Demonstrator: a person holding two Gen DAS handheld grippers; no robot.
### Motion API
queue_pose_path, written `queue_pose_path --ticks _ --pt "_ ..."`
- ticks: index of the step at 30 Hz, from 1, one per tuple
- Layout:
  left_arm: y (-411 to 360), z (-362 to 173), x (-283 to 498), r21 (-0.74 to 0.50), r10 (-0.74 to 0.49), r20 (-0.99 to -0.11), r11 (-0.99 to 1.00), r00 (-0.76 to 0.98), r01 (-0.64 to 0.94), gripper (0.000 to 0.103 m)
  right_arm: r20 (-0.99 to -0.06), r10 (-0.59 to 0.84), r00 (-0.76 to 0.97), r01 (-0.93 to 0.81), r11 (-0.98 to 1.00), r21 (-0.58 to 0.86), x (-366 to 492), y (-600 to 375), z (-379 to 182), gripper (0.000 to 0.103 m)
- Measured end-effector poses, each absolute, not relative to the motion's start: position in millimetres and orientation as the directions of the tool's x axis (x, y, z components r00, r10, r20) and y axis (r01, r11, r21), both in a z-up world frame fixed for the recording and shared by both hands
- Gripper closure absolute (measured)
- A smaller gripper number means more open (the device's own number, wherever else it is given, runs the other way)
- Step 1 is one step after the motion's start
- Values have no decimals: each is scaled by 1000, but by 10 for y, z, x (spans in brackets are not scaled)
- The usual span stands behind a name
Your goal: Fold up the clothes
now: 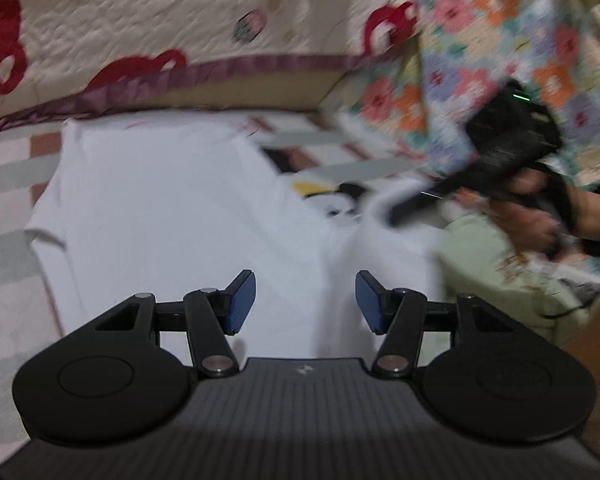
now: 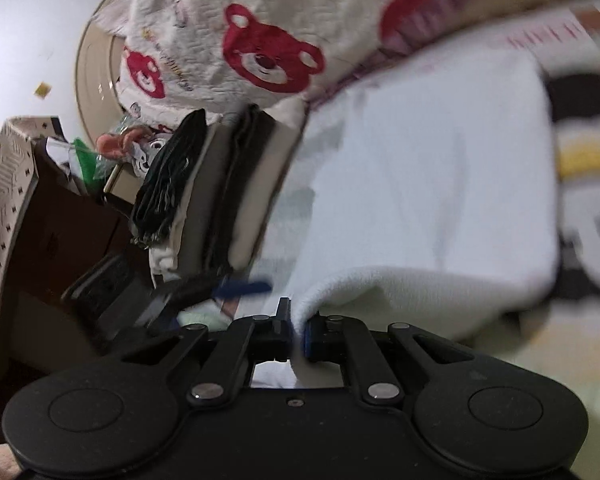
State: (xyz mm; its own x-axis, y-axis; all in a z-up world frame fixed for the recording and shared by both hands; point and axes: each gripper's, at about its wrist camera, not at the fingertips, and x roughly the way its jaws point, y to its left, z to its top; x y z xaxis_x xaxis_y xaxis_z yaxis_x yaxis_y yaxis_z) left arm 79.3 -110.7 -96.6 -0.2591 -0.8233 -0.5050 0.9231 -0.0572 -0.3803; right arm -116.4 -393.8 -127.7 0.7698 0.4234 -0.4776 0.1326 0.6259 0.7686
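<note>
Support surface is a bed with a striped sheet (image 1: pixel 4 168), grey, white and brownish bands. A white garment (image 1: pixel 172 216) is spread flat directly on it, one short sleeve out at the left edge. A cream quilt with red bear prints (image 1: pixel 140 20) and a purple border lies along the far side, its edge touching the garment's top. A pale green garment (image 1: pixel 484 256) sits on the sheet just right of the white one. A stack of folded dark and light items (image 2: pixel 228 184) lies beside it.
</note>
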Motion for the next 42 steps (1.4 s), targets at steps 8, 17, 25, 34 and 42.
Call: queue_pose_path --ticks 8,17,25,34,42 --pt "-1000 -966 998 -454 -836 -469 -48 -284 890 47 -553 396 733 122 723 680 -349 -4053 -1214 95" --pt "-1023 -1063 984 -386 -776 -570 -39 -271 922 45 -563 317 763 146 765 628 -207 -4177 -1188 95" --pt "-1026 -1319 1085 -258 -623 -779 220 -68 941 47 -545 251 800 143 802 580 -293 -4211 -1078 95" --pt "-1155 -1191 1055 -154 -676 -732 286 86 946 82 -476 204 856 161 768 619 -458 -4312 -1150 95" --pt "-1465 -934 976 24 -673 -688 353 272 935 86 -375 154 914 183 668 721 -914 -4417 -1435 95"
